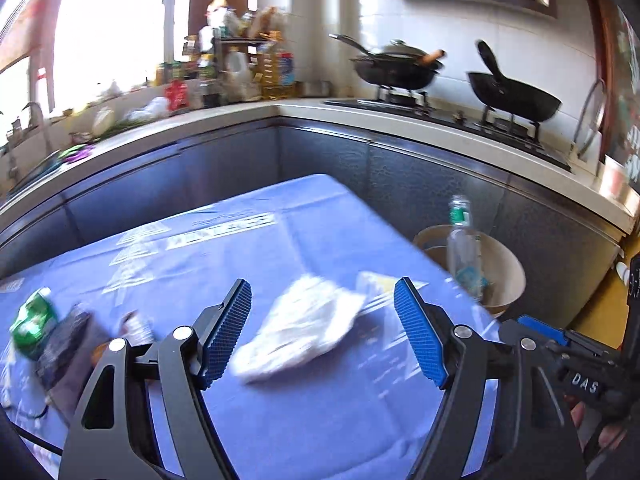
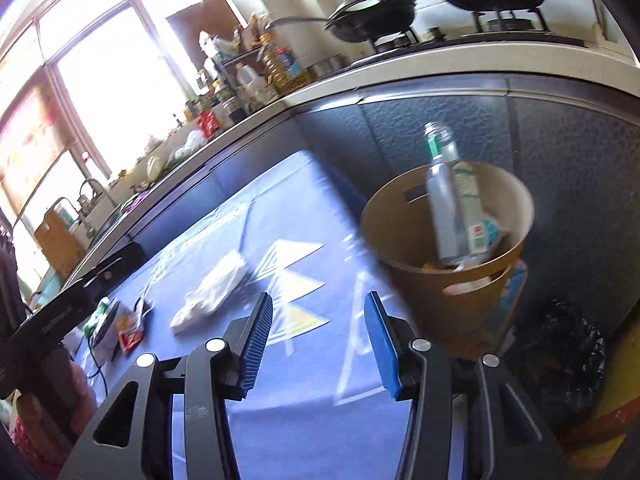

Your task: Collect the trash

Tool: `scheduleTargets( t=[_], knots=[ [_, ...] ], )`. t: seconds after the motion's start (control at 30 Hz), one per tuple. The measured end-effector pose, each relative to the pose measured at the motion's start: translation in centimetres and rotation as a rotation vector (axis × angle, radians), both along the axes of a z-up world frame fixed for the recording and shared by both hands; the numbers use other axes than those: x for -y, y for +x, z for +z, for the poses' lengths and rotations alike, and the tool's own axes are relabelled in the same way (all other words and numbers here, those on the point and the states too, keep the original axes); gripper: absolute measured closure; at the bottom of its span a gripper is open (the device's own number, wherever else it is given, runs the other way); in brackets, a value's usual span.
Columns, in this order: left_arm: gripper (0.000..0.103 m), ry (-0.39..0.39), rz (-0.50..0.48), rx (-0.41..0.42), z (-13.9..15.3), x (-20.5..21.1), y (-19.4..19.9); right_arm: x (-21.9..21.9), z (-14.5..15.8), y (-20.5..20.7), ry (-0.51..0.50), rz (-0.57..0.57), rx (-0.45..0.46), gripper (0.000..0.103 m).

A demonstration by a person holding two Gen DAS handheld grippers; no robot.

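A crumpled white plastic wrapper (image 1: 298, 330) lies on the blue tablecloth (image 1: 240, 248), just beyond my left gripper (image 1: 324, 292), whose jaws stand wide open and empty. Far left lie a green can (image 1: 34, 318) and dark packets (image 1: 66, 346). The brown paper bin (image 2: 452, 248) stands off the table's right edge with a clear bottle (image 2: 440, 196) and cartons in it. My right gripper (image 2: 318, 306) is open with nothing between its pads, over the cloth left of the bin. The same wrapper (image 2: 212, 292) and small packets (image 2: 120, 326) lie to its left.
A counter (image 1: 304, 110) wraps around behind the table, crowded with bottles (image 1: 240, 68). Two black woks (image 1: 514, 94) sit on the stove at the right. A black rubbish bag (image 2: 568, 356) lies on the floor beside the bin. The other gripper's arm (image 2: 68, 304) shows at the left.
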State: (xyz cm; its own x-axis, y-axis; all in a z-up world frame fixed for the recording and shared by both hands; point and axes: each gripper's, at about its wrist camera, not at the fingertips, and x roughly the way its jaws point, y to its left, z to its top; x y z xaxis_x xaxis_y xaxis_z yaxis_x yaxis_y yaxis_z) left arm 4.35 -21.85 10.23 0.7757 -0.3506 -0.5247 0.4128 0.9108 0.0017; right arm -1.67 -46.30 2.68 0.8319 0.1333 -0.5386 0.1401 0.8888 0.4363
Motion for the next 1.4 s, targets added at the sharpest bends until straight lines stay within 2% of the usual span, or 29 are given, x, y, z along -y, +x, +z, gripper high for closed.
scheduleTargets(
  t=[0.23, 0.33, 0.5, 0.6, 0.63, 0.73, 0.8, 0.9, 1.0, 1.07, 1.17, 1.27, 1.33, 1.4],
  knots=[
    [0.028, 0.014, 0.271, 0.043, -0.1, -14.4, -4.0, -7.0, -1.0, 1.3, -0.016, 0.138, -0.037, 0.054],
    [0.028, 0.045, 0.441, 0.069, 0.4, -21.9, -6.3, -10.2, -1.3, 2.1, -0.029, 0.201, -0.054, 0.054],
    [0.028, 0.123, 0.798, 0.123, 2.2, -35.7, -12.6, -14.5, -1.6, 3.1, -0.052, 0.287, -0.069, 0.054],
    [0.029, 0.202, 1.013, 0.164, 3.0, -41.5, -16.2, -16.3, -2.1, 3.6, -0.054, 0.325, -0.075, 0.054],
    [0.029, 0.200, 1.045, 0.165, 3.1, -42.7, -16.8, -16.9, -2.3, 3.8, -0.057, 0.333, -0.079, 0.054],
    [0.030, 0.127, 1.011, 0.144, 3.0, -42.7, -16.6, -17.6, -2.7, 4.7, -0.062, 0.329, -0.095, 0.055],
    [0.030, 0.059, 0.880, 0.104, 2.5, -40.3, -14.9, -17.6, -2.5, 5.0, -0.059, 0.317, -0.097, 0.055],
    [0.030, -0.010, 0.642, 0.021, 0.9, -34.0, -10.9, -17.6, -2.1, 4.9, -0.076, 0.301, -0.095, 0.055],
    [0.030, -0.033, 0.468, -0.086, -1.4, -27.8, -6.7, -17.3, -2.2, 4.5, -0.075, 0.288, -0.108, 0.055],
    [0.030, -0.068, 0.396, -0.140, -2.8, -25.8, -5.2, -17.5, -2.3, 4.3, -0.084, 0.292, -0.117, 0.055],
    [0.030, -0.082, 0.370, -0.171, -4.3, -25.0, -3.6, -18.1, -2.5, 4.5, -0.098, 0.308, -0.128, 0.055],
    [0.027, -0.059, 0.407, -0.172, -5.1, -25.9, -1.8, -18.9, -2.7, 5.5, -0.091, 0.335, -0.140, 0.056],
    [0.027, -0.059, 0.403, -0.178, -5.0, -26.7, -0.9, -19.7, -2.5, 6.7, -0.076, 0.359, -0.130, 0.056],
    [0.021, -0.031, 0.382, -0.155, -4.7, -26.1, 0.8, -20.6, -2.0, 8.2, -0.050, 0.381, -0.115, 0.056]
  ],
)
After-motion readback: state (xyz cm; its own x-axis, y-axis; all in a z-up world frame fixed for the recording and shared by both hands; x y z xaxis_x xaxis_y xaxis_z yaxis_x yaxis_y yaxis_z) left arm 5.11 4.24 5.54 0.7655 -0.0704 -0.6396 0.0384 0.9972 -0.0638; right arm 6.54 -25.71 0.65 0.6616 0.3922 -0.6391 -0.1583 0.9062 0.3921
